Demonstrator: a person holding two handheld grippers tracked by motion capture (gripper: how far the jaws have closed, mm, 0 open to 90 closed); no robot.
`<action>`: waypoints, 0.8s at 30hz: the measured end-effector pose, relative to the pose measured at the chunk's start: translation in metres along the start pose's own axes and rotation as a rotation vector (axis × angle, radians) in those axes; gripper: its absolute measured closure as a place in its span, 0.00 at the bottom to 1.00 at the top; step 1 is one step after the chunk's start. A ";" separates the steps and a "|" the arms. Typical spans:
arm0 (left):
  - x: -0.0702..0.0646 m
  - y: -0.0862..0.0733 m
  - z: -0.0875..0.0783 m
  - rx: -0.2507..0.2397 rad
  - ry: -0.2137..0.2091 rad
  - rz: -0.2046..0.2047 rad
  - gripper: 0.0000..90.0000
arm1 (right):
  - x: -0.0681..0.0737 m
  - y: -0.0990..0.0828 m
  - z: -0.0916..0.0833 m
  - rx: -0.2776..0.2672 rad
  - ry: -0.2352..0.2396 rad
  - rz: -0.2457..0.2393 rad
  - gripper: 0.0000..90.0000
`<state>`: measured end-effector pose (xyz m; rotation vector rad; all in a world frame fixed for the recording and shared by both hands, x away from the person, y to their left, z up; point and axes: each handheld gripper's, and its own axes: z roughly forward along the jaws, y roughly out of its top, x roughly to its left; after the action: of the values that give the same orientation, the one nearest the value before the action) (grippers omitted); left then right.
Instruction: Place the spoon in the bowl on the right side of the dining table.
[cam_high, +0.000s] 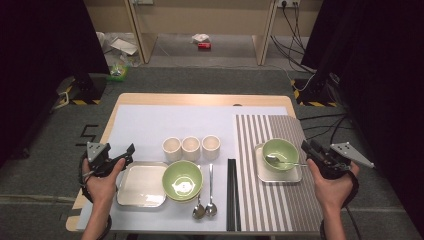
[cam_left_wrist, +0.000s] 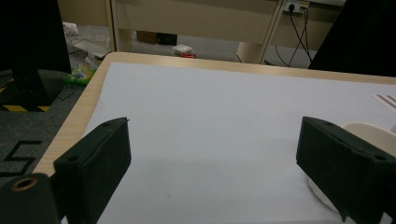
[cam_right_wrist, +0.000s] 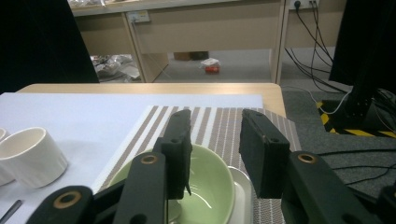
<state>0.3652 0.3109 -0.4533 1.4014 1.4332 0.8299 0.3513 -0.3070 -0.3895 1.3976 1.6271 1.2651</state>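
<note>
Black right gripper (cam_high: 306, 148) parted beside green bowl (cam_high: 280, 151)

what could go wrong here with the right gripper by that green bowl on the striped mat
The right gripper hangs open at the green bowl's rim; a careless pull-back could clip it and slide it off its square plate. The spoon inside sticks out over the rim toward the gripper, so a nudge might flip it out.

A spoon (cam_high: 283, 161) lies in the bowl (cam_high: 280, 152) on the tray (cam_high: 278, 173).

No legible text or labels anywhere
</note>
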 end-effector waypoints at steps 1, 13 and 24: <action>0.000 0.000 0.000 -0.001 0.002 -0.001 0.10 | 0.002 0.000 0.002 0.002 0.007 0.000 0.71; 0.000 0.000 0.000 -0.002 0.001 -0.003 0.10 | 0.020 0.005 0.014 0.023 0.043 -0.018 0.71; 0.001 0.001 -0.001 -0.002 0.005 -0.005 0.10 | 0.034 0.006 0.025 0.045 0.070 -0.034 0.71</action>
<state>0.3649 0.3125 -0.4528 1.3947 1.4379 0.8323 0.3687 -0.2676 -0.3882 1.3600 1.7287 1.2778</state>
